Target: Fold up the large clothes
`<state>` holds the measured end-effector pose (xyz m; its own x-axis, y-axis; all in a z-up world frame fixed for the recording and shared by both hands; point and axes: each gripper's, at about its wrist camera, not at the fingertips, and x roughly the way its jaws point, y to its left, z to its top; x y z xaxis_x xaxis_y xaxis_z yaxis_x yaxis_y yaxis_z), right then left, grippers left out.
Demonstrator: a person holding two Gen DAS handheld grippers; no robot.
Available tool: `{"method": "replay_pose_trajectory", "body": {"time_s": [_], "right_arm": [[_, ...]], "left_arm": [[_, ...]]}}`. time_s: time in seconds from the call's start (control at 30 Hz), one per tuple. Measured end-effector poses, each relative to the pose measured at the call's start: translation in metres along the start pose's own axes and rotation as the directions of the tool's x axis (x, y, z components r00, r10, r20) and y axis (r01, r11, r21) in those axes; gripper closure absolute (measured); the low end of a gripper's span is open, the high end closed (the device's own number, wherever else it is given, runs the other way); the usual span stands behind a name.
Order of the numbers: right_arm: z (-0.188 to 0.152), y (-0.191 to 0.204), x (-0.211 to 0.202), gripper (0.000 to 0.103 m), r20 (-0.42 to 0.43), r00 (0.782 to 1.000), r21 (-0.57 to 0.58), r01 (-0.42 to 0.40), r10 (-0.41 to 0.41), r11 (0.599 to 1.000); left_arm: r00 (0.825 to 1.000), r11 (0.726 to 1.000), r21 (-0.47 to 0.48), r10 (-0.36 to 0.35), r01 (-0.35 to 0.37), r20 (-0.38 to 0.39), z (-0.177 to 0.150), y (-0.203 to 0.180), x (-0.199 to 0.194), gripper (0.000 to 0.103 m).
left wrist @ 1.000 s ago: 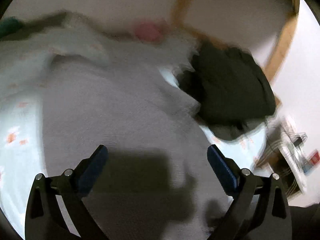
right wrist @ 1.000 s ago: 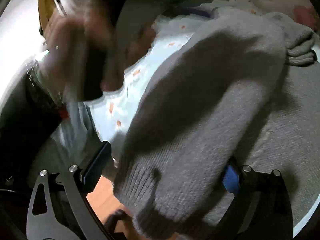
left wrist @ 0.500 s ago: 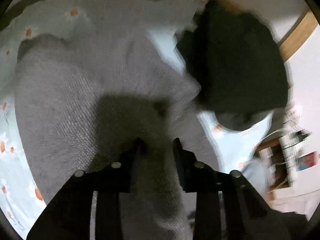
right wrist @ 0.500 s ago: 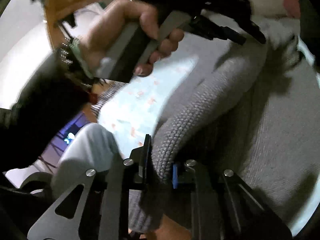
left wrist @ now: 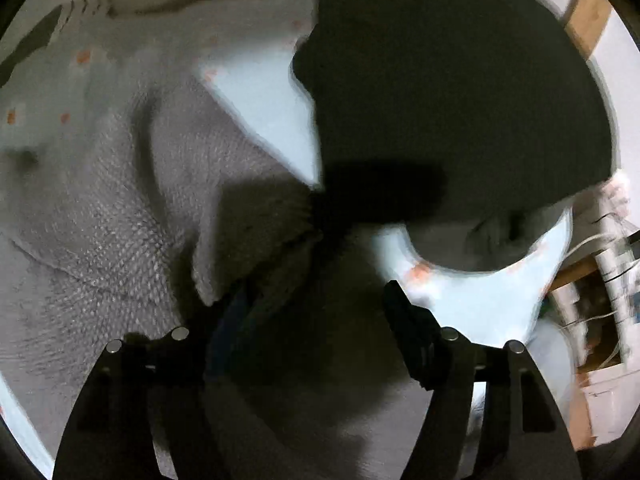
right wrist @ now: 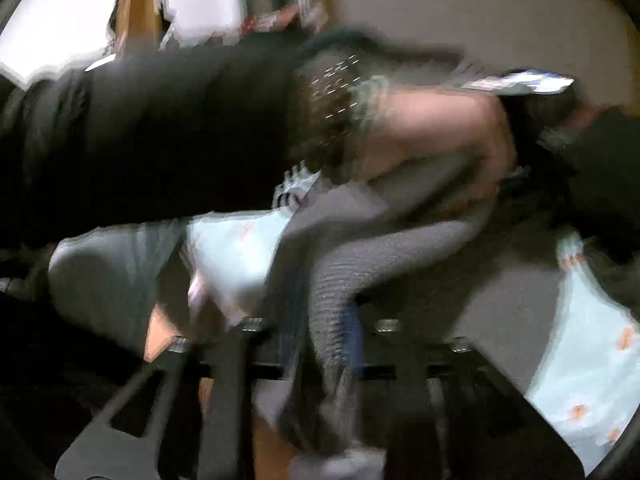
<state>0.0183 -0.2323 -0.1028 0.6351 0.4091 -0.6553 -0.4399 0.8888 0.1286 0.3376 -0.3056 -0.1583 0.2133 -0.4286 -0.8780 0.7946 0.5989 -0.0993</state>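
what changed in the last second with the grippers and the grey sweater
The left gripper closed on the grey sweater half a second ago and has now opened again. The right gripper closed on a sweater fold and still holds it, lifted. The black garment still lies on the light blue sheet.

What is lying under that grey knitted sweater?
Under the grey sweater a pale blue sheet with orange flowers shows at its edges. Whatever sits beneath the sweater's middle is covered.
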Motion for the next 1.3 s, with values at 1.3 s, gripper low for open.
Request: {"method": "replay_pose_trajectory", "body": {"time_s": [1.3], "right_arm": [[0.006, -0.093, 0.089, 0.019, 0.044, 0.918, 0.450, -0.370, 0.393, 0.813]], "left_arm": [[0.858, 0.949, 0.098, -0.313, 0.300, 0.408, -0.085, 0.104, -0.053, 0.051]]}}
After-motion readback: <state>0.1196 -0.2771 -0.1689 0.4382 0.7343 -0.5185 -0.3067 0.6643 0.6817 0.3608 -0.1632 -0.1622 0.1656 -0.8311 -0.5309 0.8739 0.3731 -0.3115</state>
